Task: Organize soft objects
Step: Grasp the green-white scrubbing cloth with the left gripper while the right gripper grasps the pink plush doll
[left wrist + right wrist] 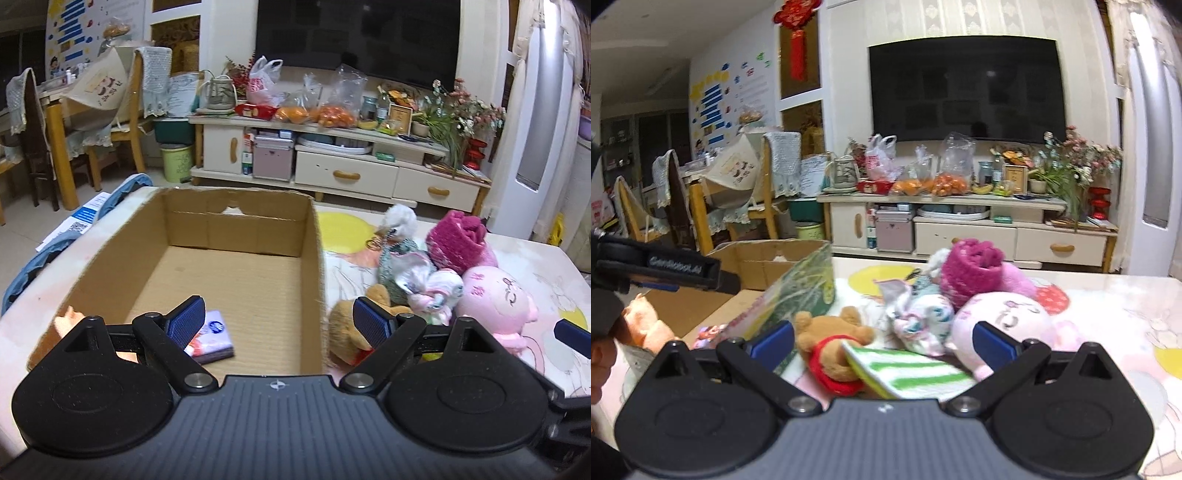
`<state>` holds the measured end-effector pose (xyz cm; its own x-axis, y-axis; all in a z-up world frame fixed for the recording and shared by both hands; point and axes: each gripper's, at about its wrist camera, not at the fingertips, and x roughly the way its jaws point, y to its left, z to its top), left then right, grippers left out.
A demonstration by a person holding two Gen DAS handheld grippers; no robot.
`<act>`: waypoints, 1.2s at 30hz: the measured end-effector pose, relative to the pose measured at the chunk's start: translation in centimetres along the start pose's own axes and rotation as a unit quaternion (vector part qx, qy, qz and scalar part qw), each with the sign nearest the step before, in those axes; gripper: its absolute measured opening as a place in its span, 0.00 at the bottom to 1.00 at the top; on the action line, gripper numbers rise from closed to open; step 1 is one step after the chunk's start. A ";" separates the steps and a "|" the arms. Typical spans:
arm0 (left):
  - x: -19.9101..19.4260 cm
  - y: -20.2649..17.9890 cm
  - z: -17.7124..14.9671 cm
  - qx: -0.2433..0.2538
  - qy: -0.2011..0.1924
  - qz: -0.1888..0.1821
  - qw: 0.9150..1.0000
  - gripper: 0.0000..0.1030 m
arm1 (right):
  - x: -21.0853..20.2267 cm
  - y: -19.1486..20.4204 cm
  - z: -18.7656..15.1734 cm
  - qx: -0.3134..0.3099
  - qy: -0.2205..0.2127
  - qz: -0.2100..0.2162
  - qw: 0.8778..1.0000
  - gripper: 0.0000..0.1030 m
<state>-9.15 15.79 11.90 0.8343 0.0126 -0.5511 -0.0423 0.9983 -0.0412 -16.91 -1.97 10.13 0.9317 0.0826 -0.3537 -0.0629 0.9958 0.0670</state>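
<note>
Both the left gripper (pixel 277 320) and right gripper (pixel 884 341) gape wide and empty, between corrugated cardboard box (pixel 236 236) and fuzzy plush toys (pixel 997 325).

Television (pixel 966 88): black, off, on the far wall.
Cabinet (pixel 347 173): cream, below the television, drawers with orange handles.
Fruit bags (pixel 332 110): on the cabinet top, probably oranges.
Chairs (pixel 122 122): wooden, far left, with lace covers.
Red ornament (pixel 796 40): hangs left of the television.
</note>
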 end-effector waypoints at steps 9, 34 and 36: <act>-0.8 -1.9 -0.7 0.008 0.002 -0.042 0.999 1.00 | -0.2 -5.7 -0.8 0.071 0.001 -0.038 0.997 0.99; 1.4 -9.4 -4.0 -0.005 0.084 -0.173 0.981 1.00 | 5.3 -19.0 -3.4 0.356 0.032 0.072 0.931 0.99; 1.9 -9.7 -4.0 -0.011 0.085 -0.175 0.981 1.00 | 5.9 -19.5 -3.5 0.370 0.036 0.077 0.925 0.99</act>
<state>-9.34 5.85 7.92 0.6955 -0.3431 -0.6313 0.2175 0.9380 -0.2701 -11.45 -20.78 3.46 0.9039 0.2507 -0.3465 0.0941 0.6738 0.7329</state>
